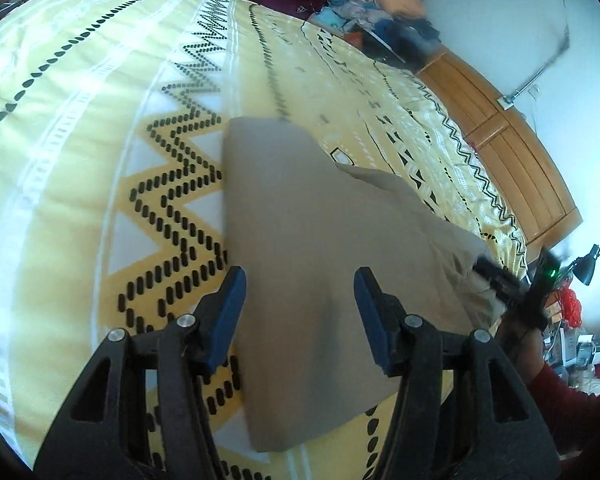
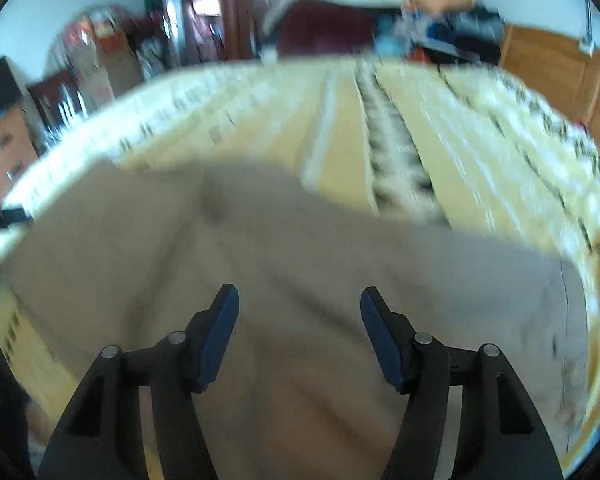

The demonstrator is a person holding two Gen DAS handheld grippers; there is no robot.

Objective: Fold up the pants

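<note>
The beige pants (image 1: 300,240) are seen lying on a bed (image 1: 80,160) covered with a yellow and white bedspread printed with black zigzag and dotted bands. In the left wrist view the garment appears as a flat, smooth-edged panel running away from the camera, with a raised, rumpled fold at its right side. The left hand-held gripper (image 1: 300,304) is held above this panel with its blue pads apart; no cloth is caught between them. At the right edge of that view the other tool's dark tip is seen at the rumpled edge of the pants, next to a red sleeve (image 1: 560,396). The right wrist view is blurred; there the pants (image 2: 300,248) fill the lower half of the frame. The right hand-held gripper (image 2: 300,320) is spread open over the cloth, nothing being pinched. A wooden headboard (image 1: 512,136) and piled clothes (image 1: 380,4) are noted beyond the bed.
</note>
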